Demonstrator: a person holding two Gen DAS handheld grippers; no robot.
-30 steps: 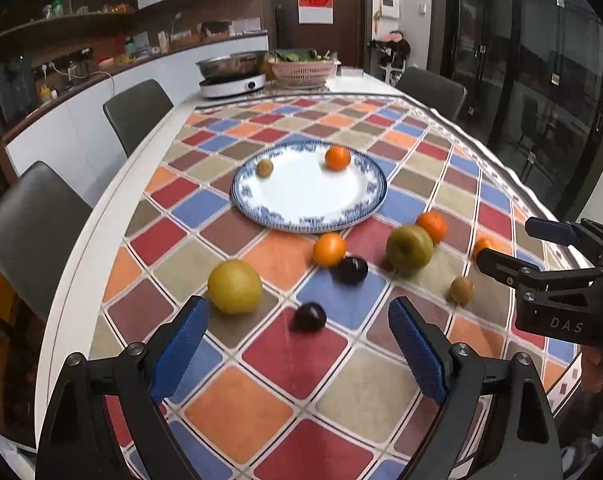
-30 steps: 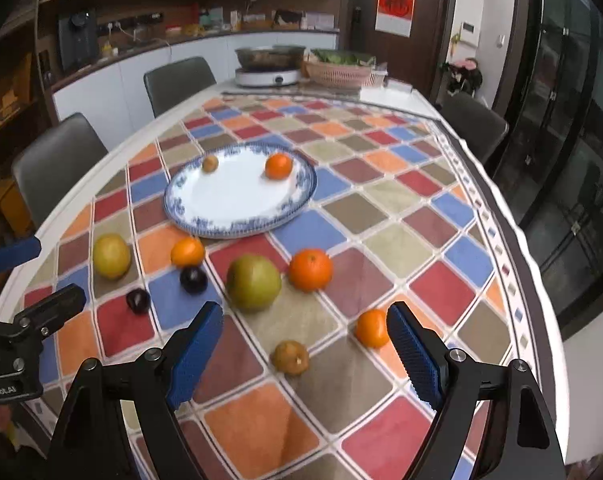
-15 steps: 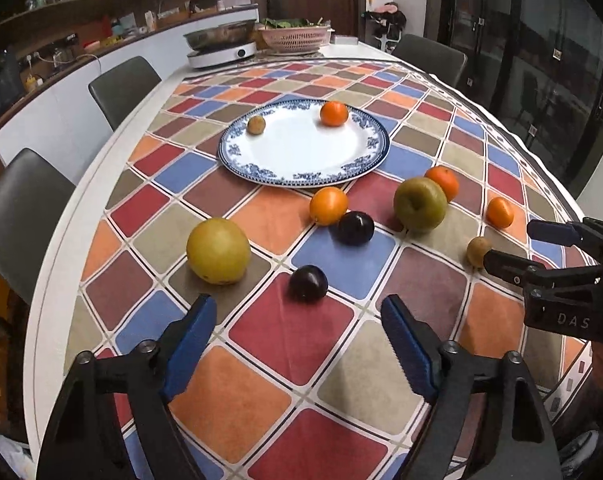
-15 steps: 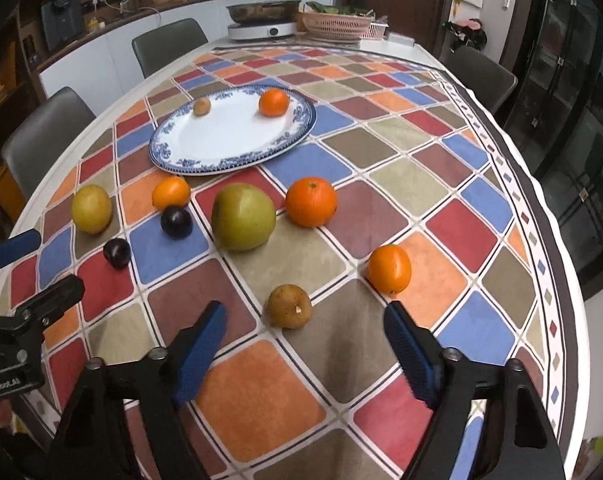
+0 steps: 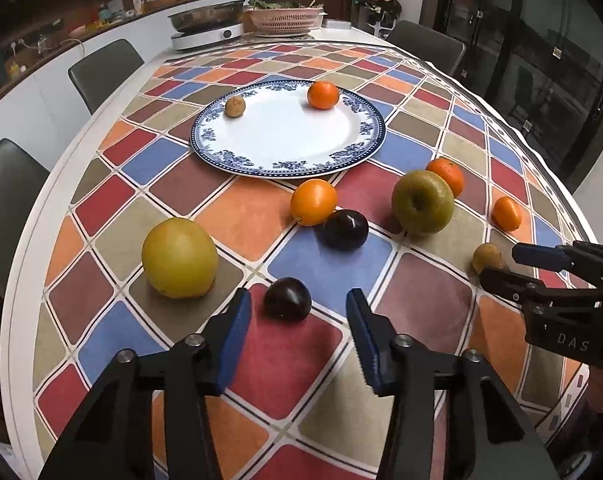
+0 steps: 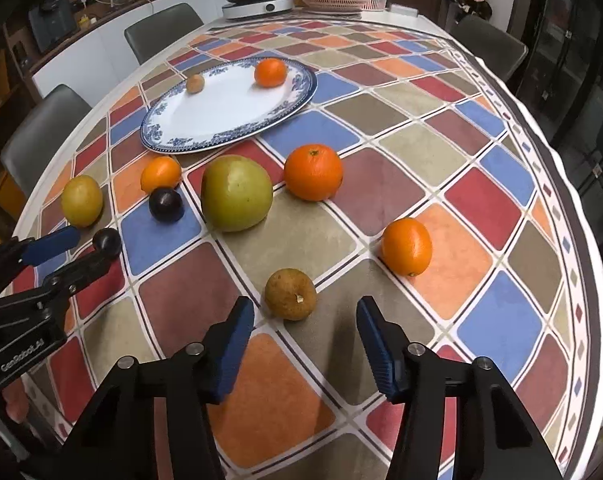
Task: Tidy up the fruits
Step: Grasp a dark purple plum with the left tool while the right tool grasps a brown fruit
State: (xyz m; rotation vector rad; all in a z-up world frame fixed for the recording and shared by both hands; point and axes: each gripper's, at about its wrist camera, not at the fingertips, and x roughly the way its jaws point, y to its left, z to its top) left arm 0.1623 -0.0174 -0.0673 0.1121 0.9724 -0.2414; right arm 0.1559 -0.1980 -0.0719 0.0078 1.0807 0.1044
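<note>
A blue-rimmed white plate (image 5: 285,162) holds a small brown fruit (image 5: 235,106) and an orange (image 5: 322,95). My left gripper (image 5: 299,326) is open, low over the table, with a dark plum (image 5: 287,304) just ahead between its fingertips. A second plum (image 5: 342,229), an orange (image 5: 313,202), a yellow pear (image 5: 179,258) and a green pear (image 5: 422,202) lie beyond. My right gripper (image 6: 305,330) is open, with a small brown fruit (image 6: 290,294) just ahead between its fingertips. Two oranges (image 6: 313,172) (image 6: 407,246) lie nearby.
The table (image 5: 29,216) carries a checkered cloth and drops off close at left and right. A cooker (image 5: 207,26) and a pink basket (image 5: 286,20) stand at the far end. Chairs (image 5: 105,70) line the sides.
Both grippers have moved forward and down toward the table. The left one has closed in on the near plum, the right one on the small brown fruit. Their jaws have narrowed.
</note>
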